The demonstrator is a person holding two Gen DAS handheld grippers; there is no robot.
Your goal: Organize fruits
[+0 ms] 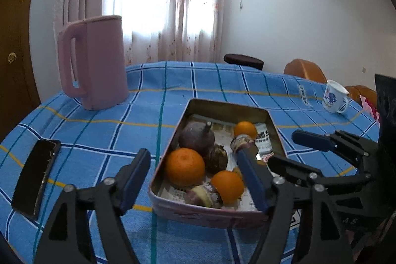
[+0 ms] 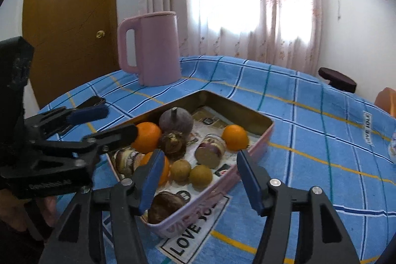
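Observation:
A pink metal tin (image 1: 210, 213) (image 2: 250, 147) lined with newspaper sits on the blue checked tablecloth. It holds three oranges (image 1: 184, 166) (image 2: 235, 137), a dark purple round fruit (image 1: 196, 137) (image 2: 176, 120), brown passion fruits (image 2: 173, 141), two small brownish-yellow fruits (image 2: 200, 176) and cut purple-skinned pieces (image 2: 210, 151). My left gripper (image 1: 191, 180) is open above the tin's near end, its fingers astride the fruit. My right gripper (image 2: 198, 180) is open over the tin's near corner; it also shows at the right of the left wrist view (image 1: 284, 149). Both are empty.
A pink kettle (image 1: 95, 61) (image 2: 151, 48) stands at the far left of the table. A black phone (image 1: 36, 177) lies at the left edge. A white mug (image 1: 334, 97) stands at the far right. Chairs (image 1: 305, 69) and a dark stool (image 2: 337, 79) ring the table.

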